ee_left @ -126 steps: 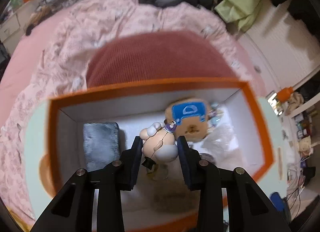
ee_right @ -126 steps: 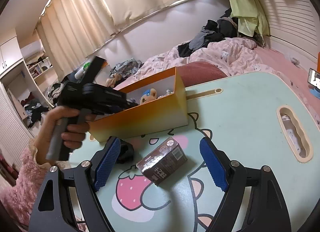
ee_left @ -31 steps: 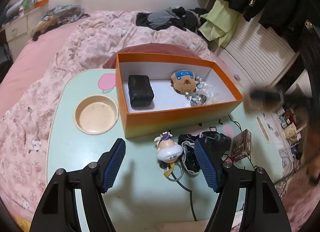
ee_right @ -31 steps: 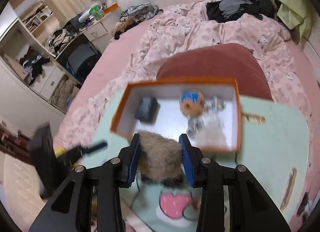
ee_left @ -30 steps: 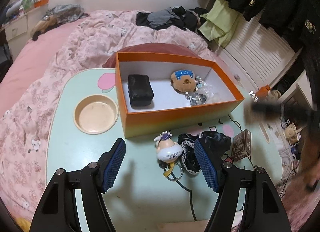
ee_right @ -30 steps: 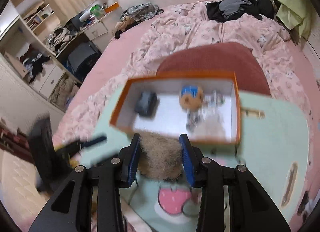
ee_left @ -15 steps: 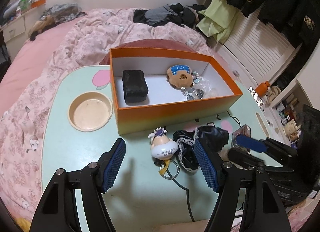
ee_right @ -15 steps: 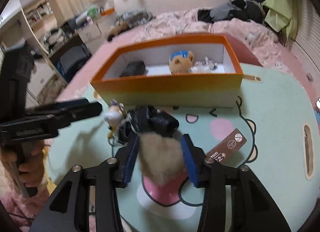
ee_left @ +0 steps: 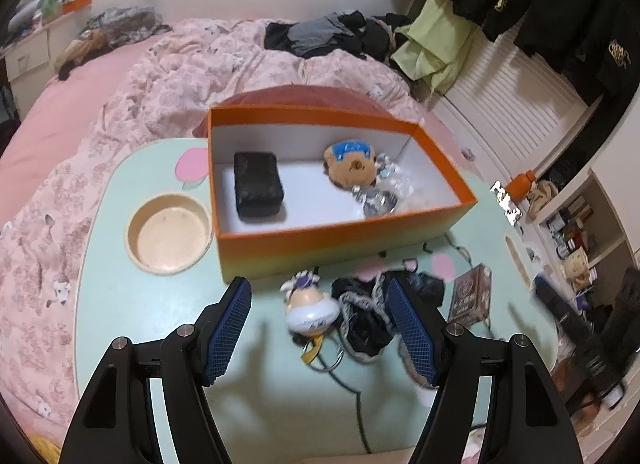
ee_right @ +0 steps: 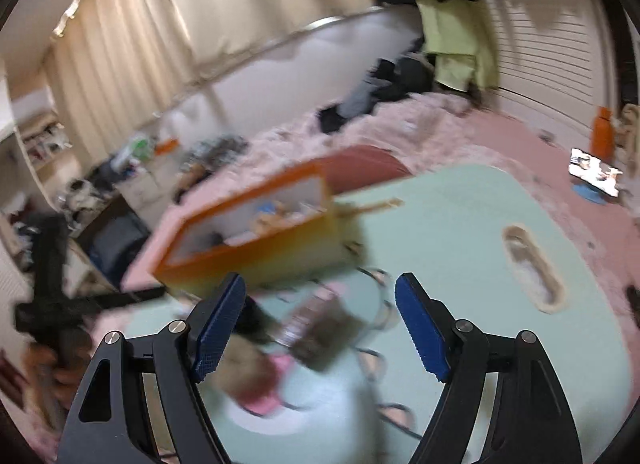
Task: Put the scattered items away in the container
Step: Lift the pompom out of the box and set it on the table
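The left gripper [ee_left: 320, 324] hangs over the worktop [ee_left: 140, 304], jaws wide apart and empty, with a small figurine [ee_left: 308, 304] and a black tangled cloth [ee_left: 368, 316] lying between them. The orange box [ee_left: 340, 236] just behind holds a black case [ee_left: 258, 184] and a plush bear [ee_left: 352, 164]. The right gripper [ee_right: 320, 324] is likewise spread and empty above a blurred brown carton [ee_right: 320, 332]

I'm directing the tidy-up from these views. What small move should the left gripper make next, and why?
Probably lower the open left gripper and close on the figurine. It lies between the spread fingers, outside the orange box, on the table.
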`<state>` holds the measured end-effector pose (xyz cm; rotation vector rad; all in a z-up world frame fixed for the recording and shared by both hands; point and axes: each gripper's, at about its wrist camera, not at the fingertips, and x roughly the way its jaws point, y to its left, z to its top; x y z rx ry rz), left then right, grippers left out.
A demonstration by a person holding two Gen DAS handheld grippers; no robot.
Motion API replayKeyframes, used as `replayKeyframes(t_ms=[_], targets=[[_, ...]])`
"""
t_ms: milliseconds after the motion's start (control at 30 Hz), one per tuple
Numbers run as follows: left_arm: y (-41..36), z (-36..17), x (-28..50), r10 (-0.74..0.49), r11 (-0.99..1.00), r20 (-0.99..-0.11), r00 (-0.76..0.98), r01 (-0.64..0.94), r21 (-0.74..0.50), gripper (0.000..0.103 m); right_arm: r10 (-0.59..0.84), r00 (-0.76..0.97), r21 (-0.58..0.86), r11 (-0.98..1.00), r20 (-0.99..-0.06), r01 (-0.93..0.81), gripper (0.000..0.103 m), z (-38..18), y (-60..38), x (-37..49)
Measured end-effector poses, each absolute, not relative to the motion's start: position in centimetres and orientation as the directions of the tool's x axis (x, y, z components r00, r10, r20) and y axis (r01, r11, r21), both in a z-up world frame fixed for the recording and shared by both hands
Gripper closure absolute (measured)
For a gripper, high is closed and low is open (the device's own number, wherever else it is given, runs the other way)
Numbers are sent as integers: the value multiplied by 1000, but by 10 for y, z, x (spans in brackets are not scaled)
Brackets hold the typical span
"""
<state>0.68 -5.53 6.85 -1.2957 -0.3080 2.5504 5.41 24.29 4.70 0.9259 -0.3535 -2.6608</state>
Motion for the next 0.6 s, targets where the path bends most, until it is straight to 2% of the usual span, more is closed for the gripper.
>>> replayKeyframes(t_ms=[233, 367, 600], targets=[[-34, 90, -23, 345, -936, -759, -552, -143, -321, 32, -327, -658, 233, -945, -679, 230, 26, 21, 240, 53], [-15, 100, -66, 350, -935, -786, -510, -143, -324, 32, -331, -632, 220, -943, -701, 251, 26, 6, 239, 53], [29, 67, -140, 190, -982, -883, -430, -79, -173, 32, -369, -608, 262, -929, -703, 261, 26, 0, 242, 54]])
